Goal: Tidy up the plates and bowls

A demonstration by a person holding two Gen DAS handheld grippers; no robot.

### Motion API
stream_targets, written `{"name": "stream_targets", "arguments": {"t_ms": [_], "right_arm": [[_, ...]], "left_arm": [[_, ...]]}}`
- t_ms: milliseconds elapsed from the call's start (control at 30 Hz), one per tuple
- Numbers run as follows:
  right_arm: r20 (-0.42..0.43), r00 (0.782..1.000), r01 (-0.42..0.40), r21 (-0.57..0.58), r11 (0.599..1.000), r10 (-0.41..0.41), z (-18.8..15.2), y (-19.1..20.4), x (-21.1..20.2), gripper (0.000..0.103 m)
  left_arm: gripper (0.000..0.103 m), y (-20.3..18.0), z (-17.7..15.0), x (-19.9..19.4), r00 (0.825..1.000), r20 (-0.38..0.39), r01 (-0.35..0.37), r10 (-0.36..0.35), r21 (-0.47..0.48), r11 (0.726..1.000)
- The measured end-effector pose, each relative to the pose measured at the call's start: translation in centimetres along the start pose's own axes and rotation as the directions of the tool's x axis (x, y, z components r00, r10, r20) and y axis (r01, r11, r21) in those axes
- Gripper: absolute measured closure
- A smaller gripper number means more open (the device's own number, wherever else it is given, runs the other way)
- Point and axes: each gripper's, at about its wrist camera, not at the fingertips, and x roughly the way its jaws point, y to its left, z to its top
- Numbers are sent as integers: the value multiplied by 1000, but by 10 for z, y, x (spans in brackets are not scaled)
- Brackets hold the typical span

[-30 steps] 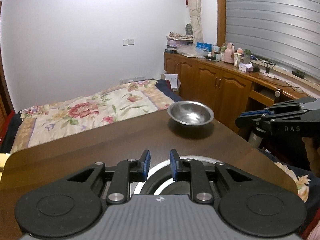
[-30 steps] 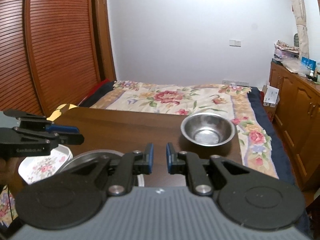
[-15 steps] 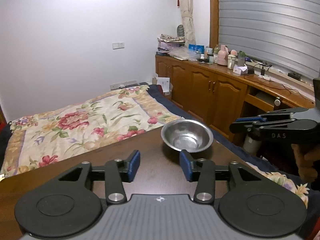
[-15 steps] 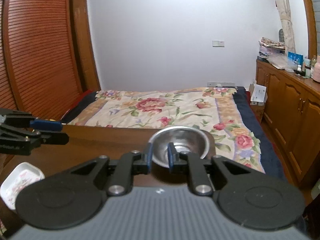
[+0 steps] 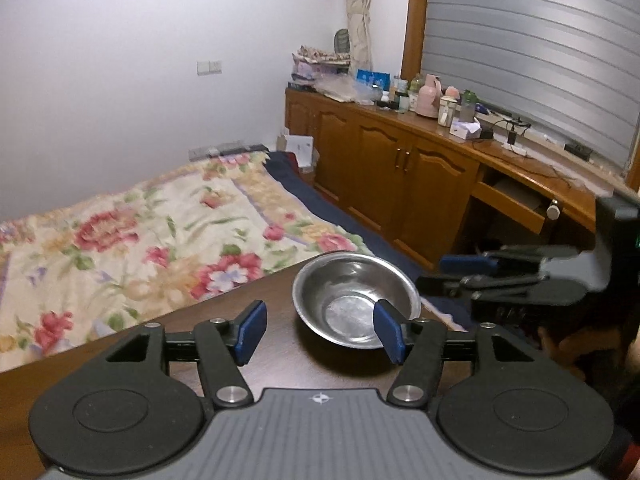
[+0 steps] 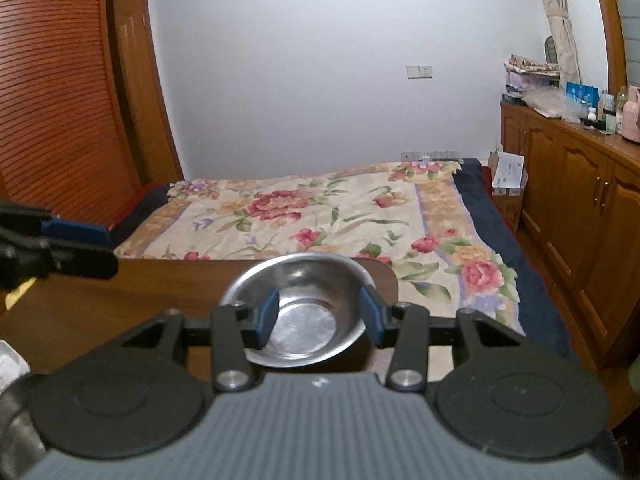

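bowl: steel, sitting upright near the far corner of the wooden table
right gripper: jaws wide apart, straddling the bowl
left gripper: jaws apart too, holding nothing

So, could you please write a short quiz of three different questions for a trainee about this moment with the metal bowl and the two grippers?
1. True or false: the steel bowl lies upside down on the wooden table.
2. Multiple choice: where does the bowl sit? A) in the middle of the table; B) near the table corner that faces the floral bed; C) on the cabinet.
3. Fill in: the jaws of the right gripper and the left gripper are both ____.

Key: 1 false, it stands upright and empty. 2 B. 3 open; neither pad visibly presses the bowl.
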Motion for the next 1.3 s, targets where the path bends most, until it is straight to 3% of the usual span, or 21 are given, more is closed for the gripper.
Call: {"name": "stream_targets", "arguments": {"t_ms": [333,500,600,833,1067,1133,1300], "right_arm": [[-54,999,-7,52,999,10,-12,-20,31,57],[-64,997,-26,76,997,31,-14,-24,37,57],[-74,996,-38,78,996,43,-15,-24,38,57],[-84,994,-64,103,993,73,-16,-25,40,57],[-97,991,-83,118,990,94,-17,-25,45,57],[-103,990,-88,125,988,102,-17,-25,47,60],[-125,985,-98,137,986,115,-17,-26,50,75]], "left_arm": [[43,18,16,59,997,-72,-11,9,-30,999],[51,25,17,86,992,-127,4,-10,-48,999],[53,31,15,101,982,-174,50,-67,-104,993],[62,33,12,118,974,-212,55,-83,-134,989],[80,32,9,126,968,-240,48,-78,-128,991],[85,32,7,127,966,-246,55,-85,-127,990],[87,27,8,122,962,-259,61,-86,-104,993]]}}
